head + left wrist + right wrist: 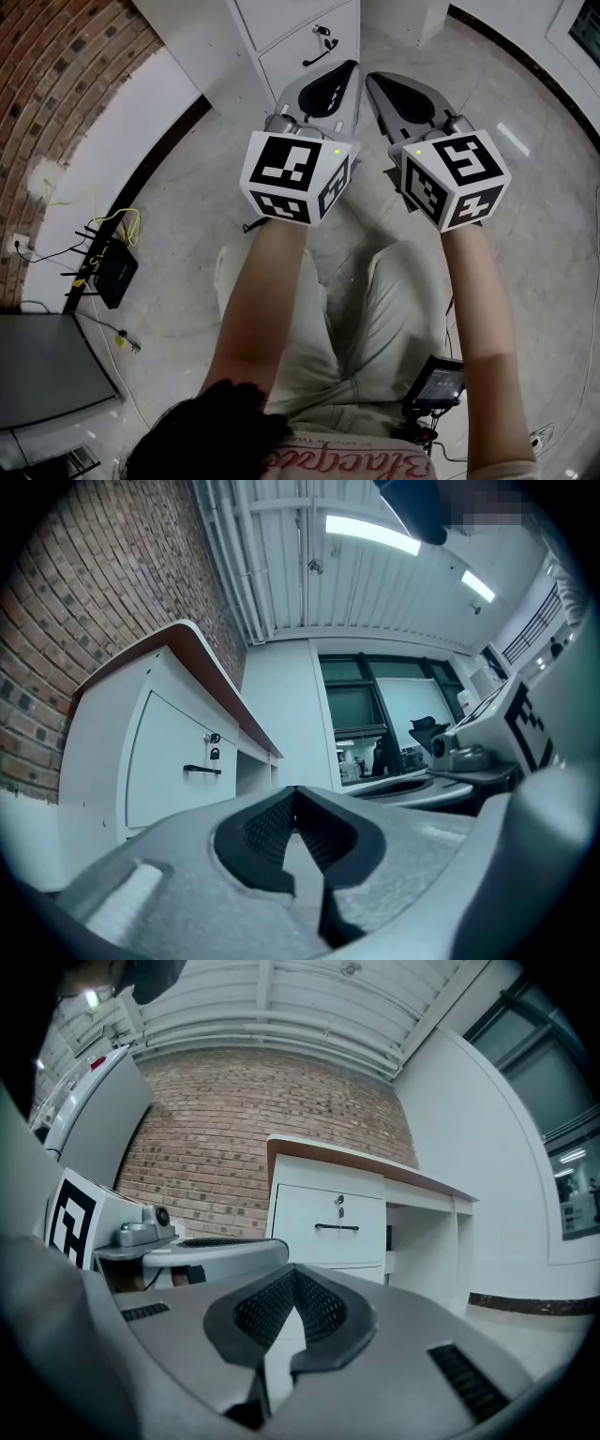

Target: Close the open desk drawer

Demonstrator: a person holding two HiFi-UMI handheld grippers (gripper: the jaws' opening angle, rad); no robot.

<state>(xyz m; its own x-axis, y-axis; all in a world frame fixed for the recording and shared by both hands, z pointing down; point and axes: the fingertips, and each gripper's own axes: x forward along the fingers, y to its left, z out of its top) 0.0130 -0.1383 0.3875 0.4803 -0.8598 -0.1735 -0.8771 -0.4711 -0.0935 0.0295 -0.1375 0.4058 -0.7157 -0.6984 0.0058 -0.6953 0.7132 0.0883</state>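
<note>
Now, drawer (298,58): at 12 o'clock in the head view, in the white pedestal; how far it stands out is hard to judge.
Handle (337,1227): leave it alone and push the flat front instead.
Left gripper (349,77): fingers pressed together, empty, near the front.
Right gripper (377,89): fingers pressed together, empty, at its 3 o'clock.
Push: tips square, steady, until flush.
Tabletop (375,1164): overhead, so stay below.
</note>
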